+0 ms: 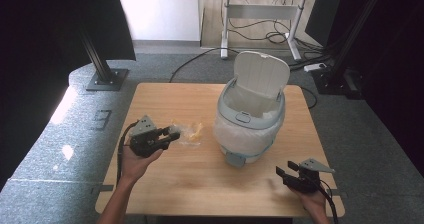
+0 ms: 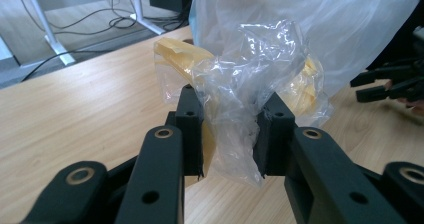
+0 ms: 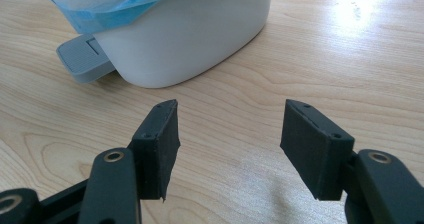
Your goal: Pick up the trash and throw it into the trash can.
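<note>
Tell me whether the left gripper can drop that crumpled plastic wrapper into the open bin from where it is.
Probably yes. The left gripper is shut on the plastic wrapper, the bin has its lid raised, and bare table lies between them.

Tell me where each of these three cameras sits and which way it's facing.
High view: above the person's side, looking forward and down on the table, open bin, both forearms and both grippers.
Left gripper view: rides the left gripper, looking along its jaws, shut on a clear wrapper; the other gripper shows far right.
Right gripper view: rides the right gripper, jaws open, facing the bin's base and pedal.
Shared: all show the wooden table; the high and right gripper views share the bin.
</note>
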The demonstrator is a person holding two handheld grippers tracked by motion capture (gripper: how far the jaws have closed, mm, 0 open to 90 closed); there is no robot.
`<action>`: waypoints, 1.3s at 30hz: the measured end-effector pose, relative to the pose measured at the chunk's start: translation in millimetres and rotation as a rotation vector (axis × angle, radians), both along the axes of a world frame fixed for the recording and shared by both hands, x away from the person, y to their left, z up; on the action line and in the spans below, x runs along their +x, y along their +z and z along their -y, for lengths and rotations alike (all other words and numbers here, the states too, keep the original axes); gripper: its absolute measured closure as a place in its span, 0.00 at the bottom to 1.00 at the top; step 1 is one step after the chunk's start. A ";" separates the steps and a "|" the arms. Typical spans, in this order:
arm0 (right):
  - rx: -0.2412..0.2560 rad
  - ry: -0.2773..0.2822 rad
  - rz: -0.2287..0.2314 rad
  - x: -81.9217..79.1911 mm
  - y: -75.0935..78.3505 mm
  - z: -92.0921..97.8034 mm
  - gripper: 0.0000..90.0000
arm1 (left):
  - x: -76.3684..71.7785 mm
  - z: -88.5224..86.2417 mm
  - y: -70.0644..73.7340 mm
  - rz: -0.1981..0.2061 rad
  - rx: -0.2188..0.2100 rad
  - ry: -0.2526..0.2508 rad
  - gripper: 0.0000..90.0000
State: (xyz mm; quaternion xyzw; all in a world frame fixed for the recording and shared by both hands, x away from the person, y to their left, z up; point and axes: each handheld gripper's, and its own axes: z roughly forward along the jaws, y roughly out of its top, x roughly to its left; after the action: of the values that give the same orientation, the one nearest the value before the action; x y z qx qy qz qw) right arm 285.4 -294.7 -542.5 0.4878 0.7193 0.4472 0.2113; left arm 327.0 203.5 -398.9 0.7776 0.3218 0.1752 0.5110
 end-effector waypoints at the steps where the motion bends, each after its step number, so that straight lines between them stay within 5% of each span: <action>1: 0.000 0.001 0.000 0.0 -0.1 0.0 0.44 | 0.1 0.9 3.4 0.003 -0.004 -0.002 0.76; 20: 0.001 0.004 -0.011 0.0 -0.6 0.0 0.44 | 7.0 11.0 47.0 0.043 -0.004 -0.045 0.75; 39: -0.008 -0.003 -0.020 0.8 -2.9 2.1 0.44 | 17.5 21.4 67.6 0.058 -0.038 -0.079 0.75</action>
State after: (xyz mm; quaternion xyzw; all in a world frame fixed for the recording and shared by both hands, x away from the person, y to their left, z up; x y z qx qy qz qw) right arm 286.2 -296.9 -545.4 0.4924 0.7227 0.4389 0.2066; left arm 344.5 182.1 -331.3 0.7746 0.2792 0.1710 0.5412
